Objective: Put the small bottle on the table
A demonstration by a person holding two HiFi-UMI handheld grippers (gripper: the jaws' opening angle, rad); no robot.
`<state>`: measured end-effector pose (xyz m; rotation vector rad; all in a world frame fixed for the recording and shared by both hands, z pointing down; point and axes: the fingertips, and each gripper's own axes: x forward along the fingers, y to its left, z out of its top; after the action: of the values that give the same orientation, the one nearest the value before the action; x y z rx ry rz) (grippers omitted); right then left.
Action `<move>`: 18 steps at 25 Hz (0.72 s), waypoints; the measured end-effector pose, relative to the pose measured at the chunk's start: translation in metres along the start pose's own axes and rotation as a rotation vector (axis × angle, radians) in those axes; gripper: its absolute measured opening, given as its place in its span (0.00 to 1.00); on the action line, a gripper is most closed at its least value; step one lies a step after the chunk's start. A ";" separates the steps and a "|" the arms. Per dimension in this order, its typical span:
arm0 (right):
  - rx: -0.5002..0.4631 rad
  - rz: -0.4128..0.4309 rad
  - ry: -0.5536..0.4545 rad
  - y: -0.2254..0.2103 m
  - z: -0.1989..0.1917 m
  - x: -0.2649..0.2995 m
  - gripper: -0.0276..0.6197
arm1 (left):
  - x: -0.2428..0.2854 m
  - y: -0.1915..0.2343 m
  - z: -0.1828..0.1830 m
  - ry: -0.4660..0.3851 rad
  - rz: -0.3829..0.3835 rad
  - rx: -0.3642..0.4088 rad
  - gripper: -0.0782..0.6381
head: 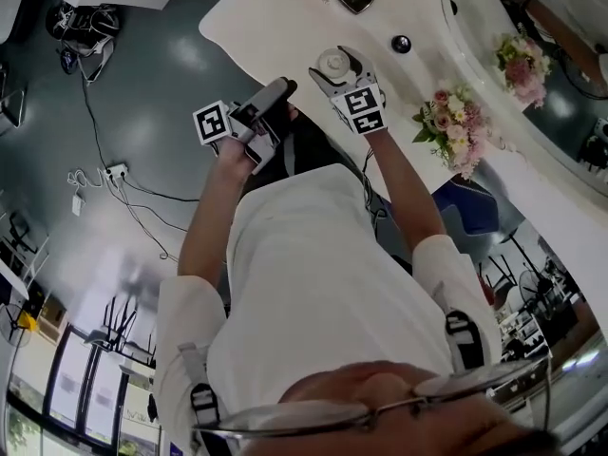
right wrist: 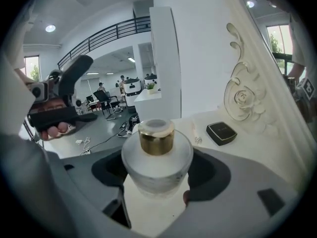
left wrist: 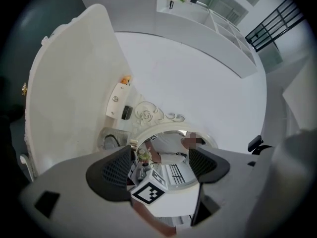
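Note:
The small bottle (right wrist: pixel 157 157) is frosted glass with a gold collar and stands upright between the jaws of my right gripper (right wrist: pixel 158 175), which is shut on its round body. In the head view the bottle (head: pixel 334 62) is over the near edge of the white table (head: pixel 275 12), held by the right gripper (head: pixel 344 74). I cannot tell whether its base touches the tabletop. My left gripper (head: pixel 275 95) hangs just left of it, off the table edge. Its jaws are open with nothing between them (left wrist: pixel 161 165), and it faces the oval mirror (left wrist: pixel 171 133).
A black compact (right wrist: pixel 221 132) lies on the table beyond the bottle, near the ornate white mirror frame (right wrist: pixel 241 98). A pink flower bunch (head: pixel 454 126) stands to the right. A small dark round item (head: pixel 401 43) sits by the mirror base. Cables (head: pixel 114 174) lie on the grey floor.

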<state>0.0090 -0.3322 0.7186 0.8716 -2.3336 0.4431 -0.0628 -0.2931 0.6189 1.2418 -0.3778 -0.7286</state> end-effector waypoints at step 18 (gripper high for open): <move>0.023 0.003 0.091 -0.025 -0.074 0.062 0.57 | -0.015 0.030 -0.007 -0.087 0.047 -0.016 0.62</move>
<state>0.0196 -0.3438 0.8175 0.8407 -2.2510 0.5012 -0.0602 -0.2740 0.6469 1.1849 -0.4701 -0.7461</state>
